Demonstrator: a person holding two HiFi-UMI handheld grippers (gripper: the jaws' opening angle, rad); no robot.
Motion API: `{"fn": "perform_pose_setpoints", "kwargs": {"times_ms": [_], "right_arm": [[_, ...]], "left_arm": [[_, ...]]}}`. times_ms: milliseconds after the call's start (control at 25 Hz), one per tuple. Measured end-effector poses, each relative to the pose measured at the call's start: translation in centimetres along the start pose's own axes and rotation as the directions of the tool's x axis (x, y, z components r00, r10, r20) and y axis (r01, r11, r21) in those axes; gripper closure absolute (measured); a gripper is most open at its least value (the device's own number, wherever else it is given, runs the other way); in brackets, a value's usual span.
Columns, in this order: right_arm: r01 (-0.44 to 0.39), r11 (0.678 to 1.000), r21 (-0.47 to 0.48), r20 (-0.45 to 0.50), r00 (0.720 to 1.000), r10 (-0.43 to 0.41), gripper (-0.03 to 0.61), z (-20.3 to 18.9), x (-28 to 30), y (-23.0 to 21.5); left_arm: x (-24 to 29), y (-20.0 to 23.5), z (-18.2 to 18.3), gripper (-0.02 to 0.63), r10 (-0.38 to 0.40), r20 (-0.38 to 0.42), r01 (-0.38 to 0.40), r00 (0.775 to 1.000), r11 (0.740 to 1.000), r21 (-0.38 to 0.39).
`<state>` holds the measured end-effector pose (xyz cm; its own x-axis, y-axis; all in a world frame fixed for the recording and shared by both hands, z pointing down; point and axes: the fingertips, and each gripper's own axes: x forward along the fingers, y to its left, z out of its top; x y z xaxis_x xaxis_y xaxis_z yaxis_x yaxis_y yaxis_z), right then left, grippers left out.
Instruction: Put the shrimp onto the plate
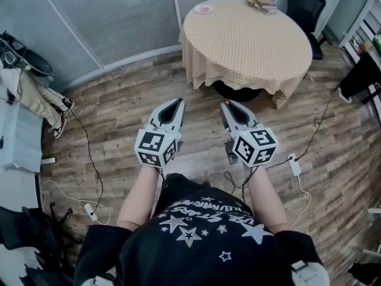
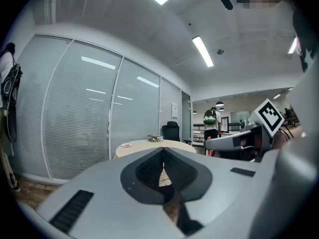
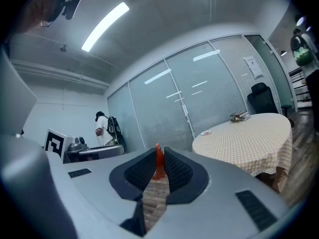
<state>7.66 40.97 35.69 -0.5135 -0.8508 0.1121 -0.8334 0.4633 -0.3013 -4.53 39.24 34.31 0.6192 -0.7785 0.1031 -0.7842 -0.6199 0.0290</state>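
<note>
A small orange-red shrimp stands pinched between the tips of my right gripper; it shows in the head view as a red speck at that gripper's tip. My left gripper is held beside it, jaws together with nothing between them. Both hang over the wooden floor, short of the round table. A small white plate with a pink pattern lies at the table's far left edge, also seen from the left gripper and the right gripper.
A stack of books lies at the table's far edge, with a black office chair behind. Cables and a power strip lie on the floor. A glass partition runs along the left. A person with a backpack stands far off.
</note>
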Motion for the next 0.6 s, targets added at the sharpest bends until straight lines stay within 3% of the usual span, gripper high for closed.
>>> {"fn": "perform_pose_setpoints", "kwargs": {"times_ms": [440, 600], "right_arm": [[-0.020, 1.000, 0.022, -0.001, 1.000, 0.020, 0.518, -0.3, 0.0, -0.5], [-0.060, 0.997, 0.050, 0.044, 0.997, 0.058, 0.518, 0.2, -1.2, -0.4]], "left_arm": [[0.6, -0.9, -0.3, 0.604, 0.003, -0.028, -0.003, 1.000, 1.000, 0.012], [0.5, -2.1, -0.3, 0.604, -0.003, -0.022, 0.003, 1.000, 1.000, 0.018]]}}
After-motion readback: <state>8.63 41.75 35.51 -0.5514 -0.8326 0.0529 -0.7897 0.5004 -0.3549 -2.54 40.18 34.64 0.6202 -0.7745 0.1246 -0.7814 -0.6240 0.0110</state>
